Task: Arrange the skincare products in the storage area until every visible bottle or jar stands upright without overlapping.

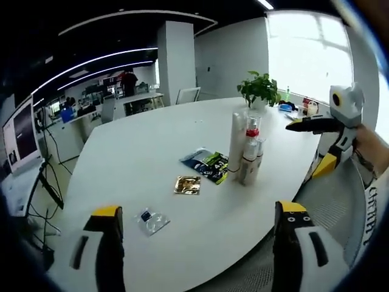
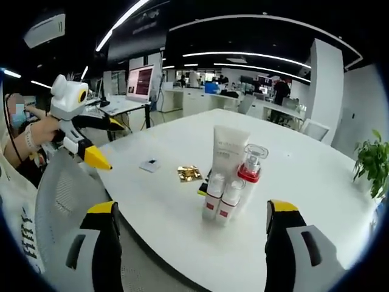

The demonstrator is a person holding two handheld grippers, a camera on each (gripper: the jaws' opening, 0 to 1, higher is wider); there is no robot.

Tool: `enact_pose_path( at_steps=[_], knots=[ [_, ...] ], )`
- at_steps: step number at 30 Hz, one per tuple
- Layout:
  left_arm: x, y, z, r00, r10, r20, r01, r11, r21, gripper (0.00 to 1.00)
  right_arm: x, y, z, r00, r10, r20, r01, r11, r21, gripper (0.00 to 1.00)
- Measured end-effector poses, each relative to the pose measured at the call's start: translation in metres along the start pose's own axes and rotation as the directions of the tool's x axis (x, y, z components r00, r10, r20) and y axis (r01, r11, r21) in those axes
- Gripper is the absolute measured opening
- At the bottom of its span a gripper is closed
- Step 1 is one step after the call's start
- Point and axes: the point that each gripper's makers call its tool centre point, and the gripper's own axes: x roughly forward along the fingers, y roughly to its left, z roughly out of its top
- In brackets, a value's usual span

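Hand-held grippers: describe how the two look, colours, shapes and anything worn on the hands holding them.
The left hand-held gripper has two broad black jaws capped in yellow, with grey-white slotted panels on their sides. The right hand-held gripper is built the same. Seen from across, the left one shows pointed yellow-and-black jaws under a white housing. The hand holding it wears a wristband.

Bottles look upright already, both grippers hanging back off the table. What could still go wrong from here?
1. The white tube, red-collared pump bottle and two small bottles stand tightly clustered; nudging one could topple the others.
2. The cluster sits near the table edge, so a knocked bottle might roll off.
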Motion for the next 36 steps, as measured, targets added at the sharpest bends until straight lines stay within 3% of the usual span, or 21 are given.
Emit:
enact_pose_path(
  at_steps=[15, 20, 28, 36],
  knots=[
    [0.003, 0.024, -0.005, 0.998, -0.065, 0.011, 0.065, 0.998, 0.004, 0.99, 0.01, 0.007, 0.016, 0.997, -0.059, -0.043, 0.059, 0.998, 0.004, 1.0],
    [0.008, 0.022, -0.008, 0.993, -0.115, -0.012, 0.115, 0.993, 0.009, 0.99, 0.012, 0.001, 0.026, 0.996, -0.072, -0.042, 0.073, 0.997, 0.014, 1.0],
    [0.03, 0.005, 0.009, 0.978, -0.206, -0.015, 0.207, 0.977, 0.049, 0.99, 0.005, -0.026, 0.052, 0.992, -0.117, -0.051, 0.115, 0.992, -0.05, 1.0],
    [0.062, -0.014, 0.033, 0.954, -0.3, 0.001, 0.299, 0.952, 0.066, 0.98, 0.002, -0.047, 0.08, 0.993, -0.083, -0.078, 0.075, 0.992, -0.101, 1.0]
  ],
)
